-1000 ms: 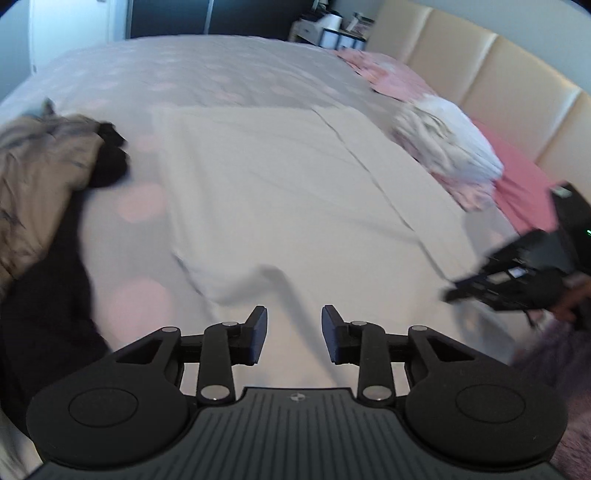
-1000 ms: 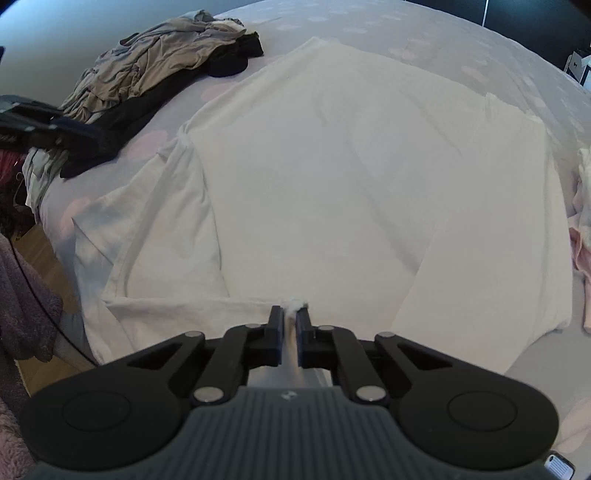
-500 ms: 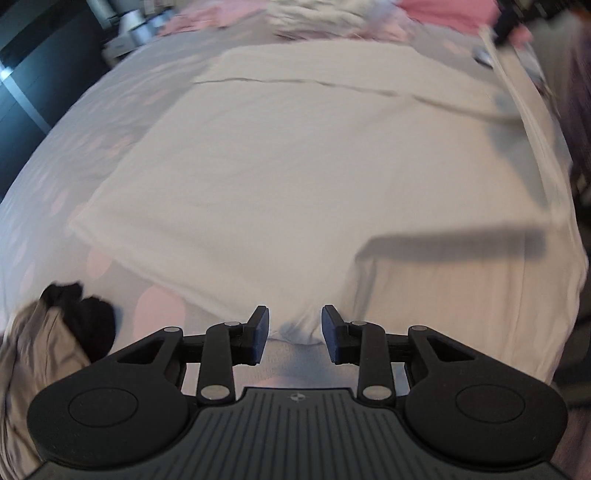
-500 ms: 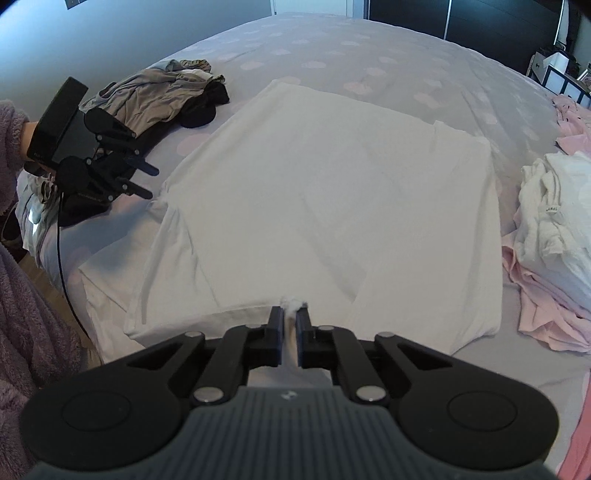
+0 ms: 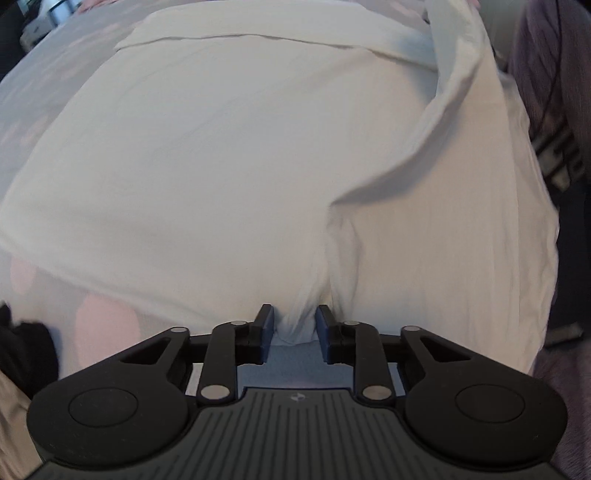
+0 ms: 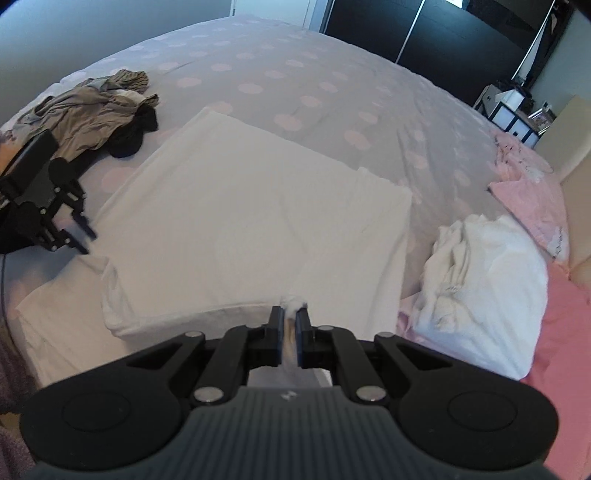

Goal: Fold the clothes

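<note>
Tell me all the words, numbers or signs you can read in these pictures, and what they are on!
No words or numbers can be read anywhere.
Left gripper: a small pale mark on its ribbed body, too small to read.
Right gripper: the same kind of small mark, also unreadable.
White clothes pile: a tiny tag, too blurred to read.
Shelf: items too small to make out.

Home bedroom: spotted bedcover [image 6: 332,74], pink pillow [image 6: 532,206], padded headboard [image 6: 576,155], probably dark wardrobe doors [image 6: 424,26]
</note>
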Tool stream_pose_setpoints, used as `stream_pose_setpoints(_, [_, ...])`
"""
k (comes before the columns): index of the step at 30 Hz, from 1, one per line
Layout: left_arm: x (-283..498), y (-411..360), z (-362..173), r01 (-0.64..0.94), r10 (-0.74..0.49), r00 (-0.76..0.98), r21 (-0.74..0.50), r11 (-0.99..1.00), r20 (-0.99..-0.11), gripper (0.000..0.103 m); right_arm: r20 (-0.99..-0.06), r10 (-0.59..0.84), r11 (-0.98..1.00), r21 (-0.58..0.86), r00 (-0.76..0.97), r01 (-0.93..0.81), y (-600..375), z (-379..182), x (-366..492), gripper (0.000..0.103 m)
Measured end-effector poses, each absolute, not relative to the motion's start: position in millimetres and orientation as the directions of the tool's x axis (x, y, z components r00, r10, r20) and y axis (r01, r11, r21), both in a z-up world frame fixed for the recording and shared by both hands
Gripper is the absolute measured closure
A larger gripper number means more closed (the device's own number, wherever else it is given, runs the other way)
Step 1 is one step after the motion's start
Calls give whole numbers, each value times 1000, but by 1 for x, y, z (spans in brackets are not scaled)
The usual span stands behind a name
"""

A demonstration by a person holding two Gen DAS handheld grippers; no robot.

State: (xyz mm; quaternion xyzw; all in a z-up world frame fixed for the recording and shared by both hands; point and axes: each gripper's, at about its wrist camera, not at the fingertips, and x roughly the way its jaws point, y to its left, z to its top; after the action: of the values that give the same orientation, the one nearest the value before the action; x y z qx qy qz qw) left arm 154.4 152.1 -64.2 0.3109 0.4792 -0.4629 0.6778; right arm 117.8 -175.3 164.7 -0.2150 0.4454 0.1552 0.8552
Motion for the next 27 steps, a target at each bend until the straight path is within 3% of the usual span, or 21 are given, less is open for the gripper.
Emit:
stream_pose_setpoints(10, [158, 210, -58, 772, -502, 174, -200, 604, -847, 97, -768, -74, 799, -428, 637, -423, -121, 182, 251, 96])
stream_pose_setpoints(20, [171, 237, -53, 664, -619, 215, -352, 660, -755, 97, -682, -7, 671, -546, 731, -502, 13, 173, 368, 96])
stream_pose_setpoints(27, [170, 251, -69, 596, -637, 206, -421, 684, -742, 98, -685, 65, 591, -559, 725, -581, 119, 113, 425, 96])
